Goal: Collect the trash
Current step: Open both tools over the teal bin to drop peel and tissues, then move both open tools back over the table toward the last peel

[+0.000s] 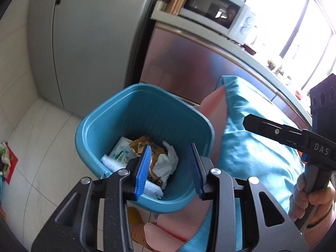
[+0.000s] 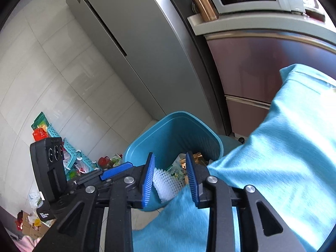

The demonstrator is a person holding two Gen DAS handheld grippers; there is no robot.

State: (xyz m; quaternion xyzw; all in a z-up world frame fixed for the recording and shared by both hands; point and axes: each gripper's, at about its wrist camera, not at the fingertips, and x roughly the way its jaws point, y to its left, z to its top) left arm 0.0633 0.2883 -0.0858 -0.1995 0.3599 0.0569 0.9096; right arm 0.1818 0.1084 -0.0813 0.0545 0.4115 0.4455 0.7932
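Note:
A blue plastic trash bin (image 1: 117, 113) stands on the floor beside a table edge. It holds a crumpled white tissue (image 1: 167, 162), a gold wrapper (image 1: 142, 146), a white-green packet (image 1: 120, 150) and white foam netting (image 2: 166, 180). My left gripper (image 1: 170, 168) is open and empty above the bin's mouth. My right gripper (image 2: 170, 177) is open and empty, just above the bin (image 2: 168, 130) at its near rim. The right gripper also shows in the left wrist view (image 1: 273, 130), held in a hand.
A table with a turquoise cloth (image 1: 252, 138) lies right of the bin. A grey fridge (image 2: 134, 48) and a steel cabinet (image 1: 184, 67) with a microwave (image 1: 214, 8) stand behind. Baskets and clutter (image 2: 69, 157) lie on the tiled floor (image 1: 42, 138) at left.

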